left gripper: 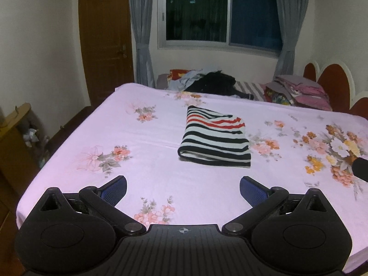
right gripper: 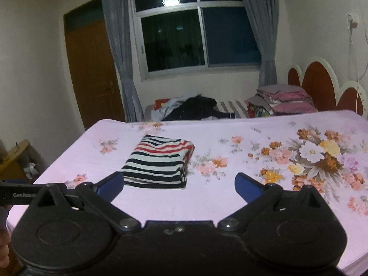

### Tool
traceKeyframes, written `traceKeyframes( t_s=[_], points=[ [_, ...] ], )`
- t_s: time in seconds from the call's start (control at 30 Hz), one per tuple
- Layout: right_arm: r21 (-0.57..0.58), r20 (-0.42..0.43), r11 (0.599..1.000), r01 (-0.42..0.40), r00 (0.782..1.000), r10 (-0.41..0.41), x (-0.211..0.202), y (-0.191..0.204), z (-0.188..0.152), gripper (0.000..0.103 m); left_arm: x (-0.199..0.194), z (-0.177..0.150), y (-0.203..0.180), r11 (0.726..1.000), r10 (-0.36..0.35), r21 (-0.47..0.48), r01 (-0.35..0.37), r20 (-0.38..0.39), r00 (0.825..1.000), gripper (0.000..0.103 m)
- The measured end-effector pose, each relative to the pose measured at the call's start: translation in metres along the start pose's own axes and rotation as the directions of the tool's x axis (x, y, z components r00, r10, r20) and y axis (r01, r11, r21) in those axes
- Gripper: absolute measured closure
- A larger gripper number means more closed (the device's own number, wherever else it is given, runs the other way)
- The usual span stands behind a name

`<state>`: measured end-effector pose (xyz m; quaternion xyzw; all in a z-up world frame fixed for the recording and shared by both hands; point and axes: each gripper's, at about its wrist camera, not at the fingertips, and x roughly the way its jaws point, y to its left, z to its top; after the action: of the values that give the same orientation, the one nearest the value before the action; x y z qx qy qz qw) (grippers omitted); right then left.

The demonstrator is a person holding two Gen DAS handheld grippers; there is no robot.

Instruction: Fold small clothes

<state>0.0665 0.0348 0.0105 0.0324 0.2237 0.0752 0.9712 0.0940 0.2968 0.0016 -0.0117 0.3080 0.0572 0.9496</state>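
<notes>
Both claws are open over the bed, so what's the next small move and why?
Probably reach toward the clothes pile at the far edge for another piece: the striped garment already lies folded on the floral sheet, and both left claw and right claw hold nothing.

garment: striped top [left gripper: 215, 138] [right gripper: 158, 161], black and white bands with a few red ones
state: folded into a compact rectangle
place: lies flat on the pink floral bedsheet [left gripper: 149, 138] [right gripper: 230, 197]
</notes>
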Motion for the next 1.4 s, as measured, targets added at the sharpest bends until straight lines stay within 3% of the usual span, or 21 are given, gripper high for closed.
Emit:
traceKeyframes(
  t_s=[0.4, 1.4],
  points=[
    [-0.022, 0.014, 1.0, -0.015, 1.0, 0.015, -0.011, 0.007, -0.005, 0.0, -0.038, -0.003, 0.0, 1.0, 0.022, -0.004, -0.022, 0.05, 0.998, 0.0],
    [-0.018, -0.019, 0.999, -0.026, 0.999, 0.026, -0.002, 0.014, -0.01, 0.0, -0.031, -0.002, 0.001, 1.0, 0.03, -0.009, -0.03, 0.018, 0.999, 0.0]
  ],
)
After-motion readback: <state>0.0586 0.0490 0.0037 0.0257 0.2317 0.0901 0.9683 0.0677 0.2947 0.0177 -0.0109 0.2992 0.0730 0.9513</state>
